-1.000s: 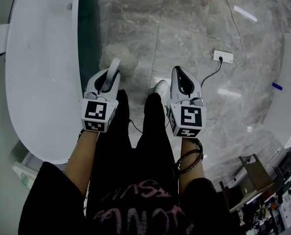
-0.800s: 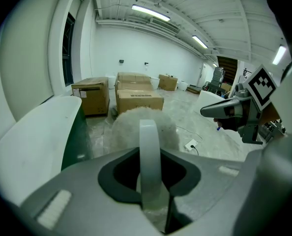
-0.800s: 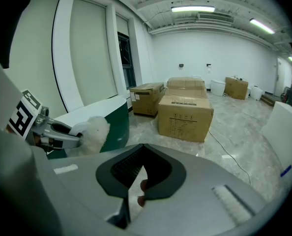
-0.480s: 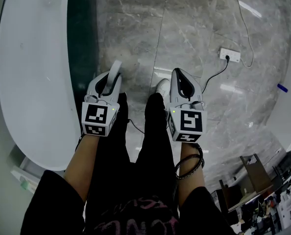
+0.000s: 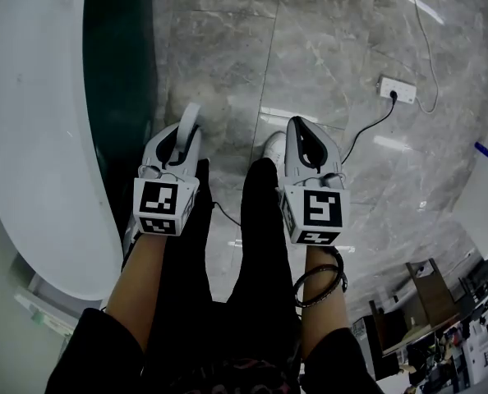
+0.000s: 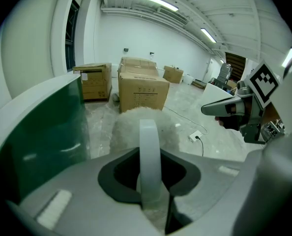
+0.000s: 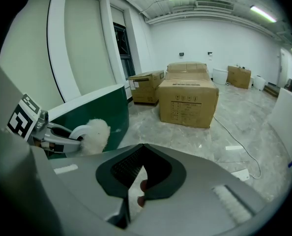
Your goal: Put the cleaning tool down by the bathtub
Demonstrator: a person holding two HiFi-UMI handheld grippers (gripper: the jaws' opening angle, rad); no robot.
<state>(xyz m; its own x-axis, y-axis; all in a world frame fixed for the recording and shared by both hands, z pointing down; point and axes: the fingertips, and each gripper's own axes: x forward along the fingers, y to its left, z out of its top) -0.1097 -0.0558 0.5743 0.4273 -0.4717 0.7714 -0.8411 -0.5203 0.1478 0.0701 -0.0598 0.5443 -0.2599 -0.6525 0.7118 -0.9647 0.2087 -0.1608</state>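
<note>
My left gripper [image 5: 181, 138] is shut on the white handle [image 6: 149, 154] of the cleaning tool. The tool's fluffy white head [image 6: 142, 124] sticks out past the jaws, above the floor. It also shows in the right gripper view as a fluffy white head [image 7: 95, 132] beside the tub wall. The bathtub has a white rim [image 5: 30, 138] and a dark green side [image 5: 117, 97], and it lies just left of the left gripper. My right gripper [image 5: 301, 126] hangs shut over the grey marble floor, holding nothing.
A white power strip [image 5: 396, 90] with cables lies on the floor at the far right. Cardboard boxes [image 6: 141, 87] [image 7: 188, 102] stand further ahead. The person's white shoe [image 5: 270, 146] is between the grippers. Cluttered equipment [image 5: 449, 327] sits at the lower right.
In the head view the tub has slid left and the power strip right and down, so the view has shifted. Both grippers keep their pose, and the fluffy head shows less.
</note>
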